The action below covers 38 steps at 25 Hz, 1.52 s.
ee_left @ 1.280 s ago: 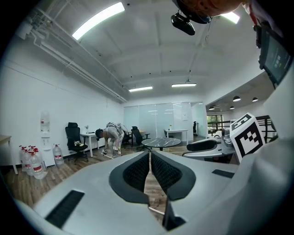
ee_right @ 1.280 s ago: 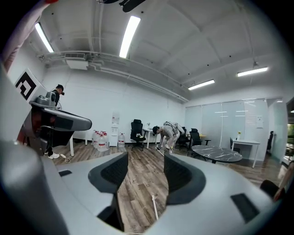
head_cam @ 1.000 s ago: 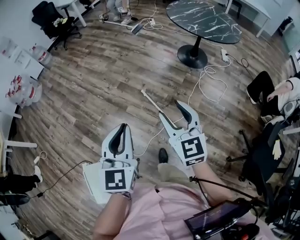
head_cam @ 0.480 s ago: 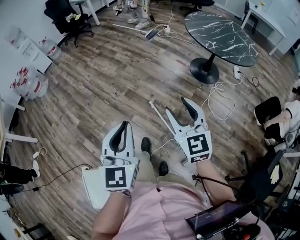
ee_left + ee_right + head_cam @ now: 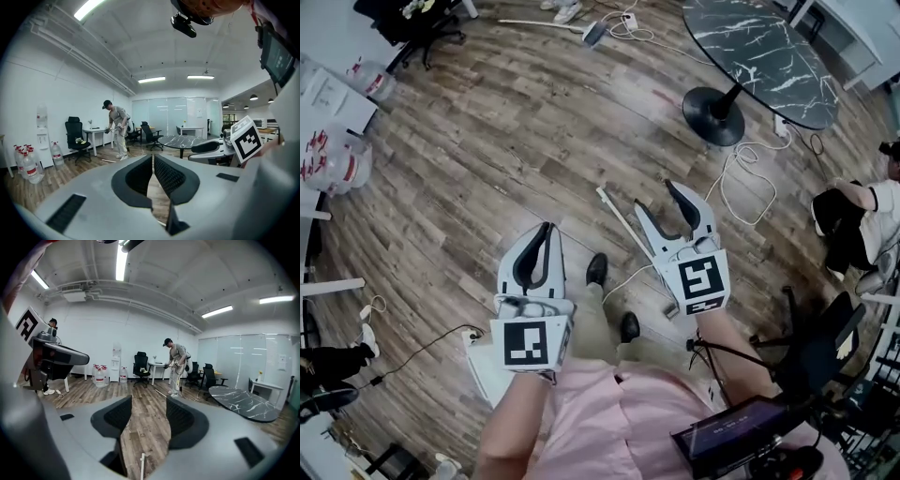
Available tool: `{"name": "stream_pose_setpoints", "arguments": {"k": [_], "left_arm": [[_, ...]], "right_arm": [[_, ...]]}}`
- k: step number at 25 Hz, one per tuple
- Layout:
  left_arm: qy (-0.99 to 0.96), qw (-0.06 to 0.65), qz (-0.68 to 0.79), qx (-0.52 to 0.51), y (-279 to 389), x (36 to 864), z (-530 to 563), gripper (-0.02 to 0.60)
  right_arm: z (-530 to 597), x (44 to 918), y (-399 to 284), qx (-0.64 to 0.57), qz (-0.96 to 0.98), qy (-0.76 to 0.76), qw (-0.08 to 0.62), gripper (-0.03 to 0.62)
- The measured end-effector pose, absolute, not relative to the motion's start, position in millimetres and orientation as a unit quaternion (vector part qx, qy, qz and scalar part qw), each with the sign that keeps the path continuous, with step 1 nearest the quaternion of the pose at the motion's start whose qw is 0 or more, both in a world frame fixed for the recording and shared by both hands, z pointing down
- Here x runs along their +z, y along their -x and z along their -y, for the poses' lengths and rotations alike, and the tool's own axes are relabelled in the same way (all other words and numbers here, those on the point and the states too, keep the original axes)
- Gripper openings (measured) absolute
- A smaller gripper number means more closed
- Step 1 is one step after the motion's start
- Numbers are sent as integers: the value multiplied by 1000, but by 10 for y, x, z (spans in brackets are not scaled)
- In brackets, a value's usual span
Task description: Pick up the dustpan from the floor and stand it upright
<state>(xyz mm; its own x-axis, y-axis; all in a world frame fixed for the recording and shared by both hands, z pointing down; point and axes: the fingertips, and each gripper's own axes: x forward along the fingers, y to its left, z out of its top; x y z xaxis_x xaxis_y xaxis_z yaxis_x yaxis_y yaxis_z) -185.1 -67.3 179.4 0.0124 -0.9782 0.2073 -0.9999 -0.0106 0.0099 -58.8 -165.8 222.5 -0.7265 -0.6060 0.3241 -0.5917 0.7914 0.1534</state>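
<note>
A long white dustpan handle (image 5: 617, 217) lies flat on the wood floor, running down to the right until it is hidden behind my right gripper; the pan itself is hidden. My right gripper (image 5: 656, 197) hangs open just right of the handle, nothing between its jaws. In the right gripper view the gripper (image 5: 149, 401) shows a wide gap, with the handle's white end (image 5: 142, 466) low between the jaws. My left gripper (image 5: 546, 228) is held left of the handle, shut and empty, its pads meeting in the left gripper view (image 5: 153, 159).
A round dark marble table (image 5: 759, 56) stands far right, with white cable (image 5: 741, 197) looped on the floor near it. A seated person (image 5: 853, 216) and office chair (image 5: 811, 337) are at right. Water bottles (image 5: 337, 164) line the left wall. Another person (image 5: 117, 126) sweeps far off.
I have stepped forward, so the floor has slid down and the white handle now lies closer beside the right gripper. Both grippers hold the same poses and states.
</note>
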Motion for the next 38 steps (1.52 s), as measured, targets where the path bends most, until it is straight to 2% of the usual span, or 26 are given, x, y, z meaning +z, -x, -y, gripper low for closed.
{"name": "stream_pose_setpoints", "arguments": {"k": [5,21,27,38], "left_arm": [[-718,96,685,85,2181,2264,1106,23],[-715,219,654,117,2561,4211,1777,23],[-722,208,648,126,2675,4707,1922,23],[-730,230,628,145,2608,5669,1984,23]], "right_arm": [[2032,2774,910,0,926,-313,211,230],[2418,5051,1372,50,912,-252,321,235],[2461,5815,1411,63,901,-243,353,235],[2495,6952,1489,71,890,-231,387,233]]}}
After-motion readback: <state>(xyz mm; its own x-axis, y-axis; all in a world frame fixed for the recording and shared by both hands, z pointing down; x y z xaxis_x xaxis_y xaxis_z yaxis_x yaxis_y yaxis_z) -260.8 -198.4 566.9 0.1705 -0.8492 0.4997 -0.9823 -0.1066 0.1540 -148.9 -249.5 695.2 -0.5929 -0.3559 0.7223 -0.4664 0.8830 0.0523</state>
